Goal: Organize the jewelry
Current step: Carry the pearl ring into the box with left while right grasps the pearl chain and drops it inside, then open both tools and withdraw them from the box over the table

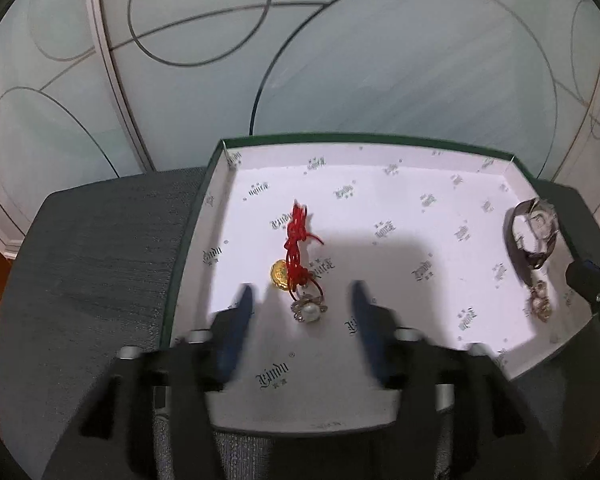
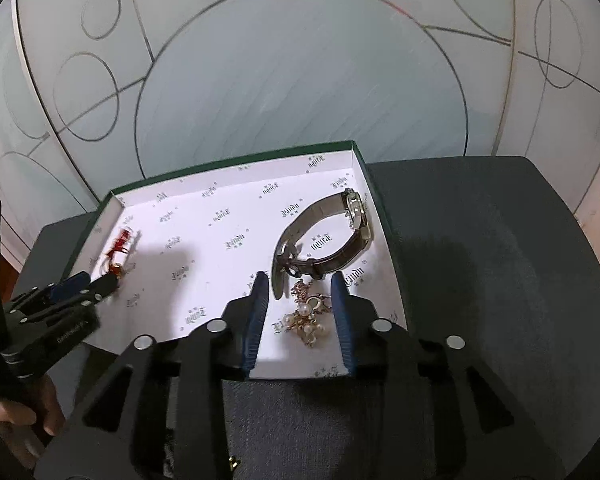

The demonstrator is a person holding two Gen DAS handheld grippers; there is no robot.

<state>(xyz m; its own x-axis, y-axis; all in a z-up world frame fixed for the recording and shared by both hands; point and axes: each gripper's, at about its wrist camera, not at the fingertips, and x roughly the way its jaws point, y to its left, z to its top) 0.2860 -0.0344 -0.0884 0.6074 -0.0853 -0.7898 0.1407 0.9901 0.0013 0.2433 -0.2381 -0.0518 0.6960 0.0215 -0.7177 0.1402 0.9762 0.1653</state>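
Observation:
A green-rimmed box lid [image 1: 188,240] with white printed lining sits on a dark grey seat. In it lie a red cord [image 1: 298,240] with a gold charm [image 1: 279,276] and a pearl ring [image 1: 310,311]. My left gripper [image 1: 302,298] is open, its fingers either side of the ring and charm. A brown-strap watch [image 2: 332,232] and a pearl brooch [image 2: 308,316] lie at the box's right side. My right gripper [image 2: 300,284] is open, with the brooch between its fingers, just before the watch. The left gripper also shows in the right wrist view [image 2: 96,284].
The grey seat [image 2: 500,280] extends right of the box and left of it [image 1: 92,248]. A frosted glass wall with curved line patterns [image 2: 300,80] stands close behind. A hand [image 2: 24,420] holds the left gripper.

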